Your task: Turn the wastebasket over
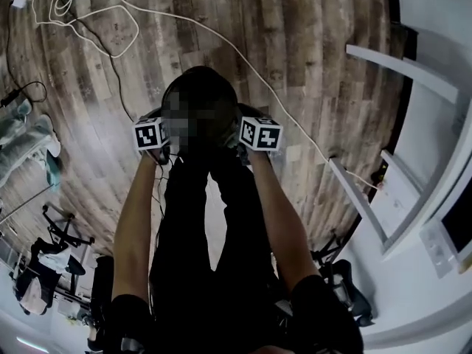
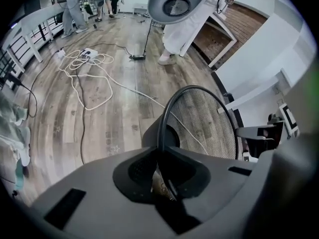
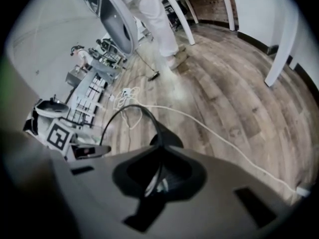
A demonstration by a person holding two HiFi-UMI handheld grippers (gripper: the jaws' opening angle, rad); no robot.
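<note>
The wastebasket (image 1: 210, 87) is a black wire-mesh bin held above the wooden floor between my two grippers; a mosaic patch covers part of it in the head view. My left gripper (image 1: 164, 150) grips its rim on the left side. In the left gripper view the rim runs into the shut jaws of the left gripper (image 2: 162, 176), and the wastebasket's mesh wall (image 2: 204, 123) stands just beyond. My right gripper (image 1: 237, 144) holds the opposite side of the rim. There the thin rim (image 3: 127, 107) arches out of the shut right gripper (image 3: 157, 178).
A white cable (image 1: 295, 124) crosses the floor under the bin, and a coil of cable (image 1: 81, 13) lies at the far left. White table legs (image 1: 413, 72) stand at the right. A person in light trousers (image 2: 184, 29) stands beyond. Gear (image 1: 59, 234) clutters the lower left.
</note>
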